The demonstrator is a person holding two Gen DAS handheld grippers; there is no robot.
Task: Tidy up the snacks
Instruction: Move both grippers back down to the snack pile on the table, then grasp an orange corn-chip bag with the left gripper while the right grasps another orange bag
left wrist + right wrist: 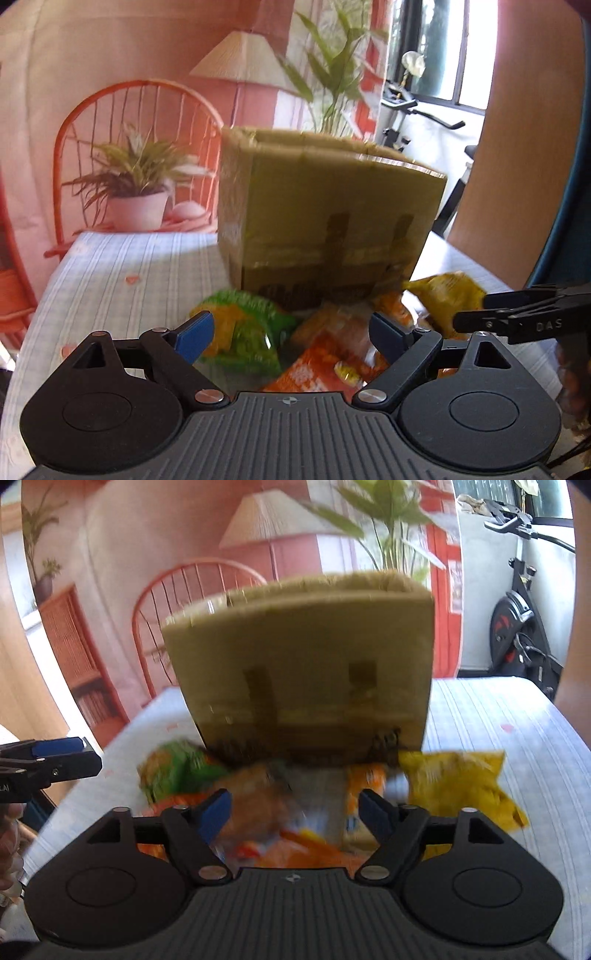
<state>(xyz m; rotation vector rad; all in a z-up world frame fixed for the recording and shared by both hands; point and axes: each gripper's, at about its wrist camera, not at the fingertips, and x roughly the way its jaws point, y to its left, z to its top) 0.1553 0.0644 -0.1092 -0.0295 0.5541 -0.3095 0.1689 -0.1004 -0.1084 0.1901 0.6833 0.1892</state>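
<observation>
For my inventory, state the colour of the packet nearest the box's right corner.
Yellow packet; right wrist view shows it best.

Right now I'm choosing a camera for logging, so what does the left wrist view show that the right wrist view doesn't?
Only the left wrist view shows the potted plant printed on the backdrop and the right gripper entering from the side. Only the right wrist view shows the exercise bike's flywheel and the left gripper. Both show the cardboard box, green packet, yellow packet and striped tablecloth.
</observation>
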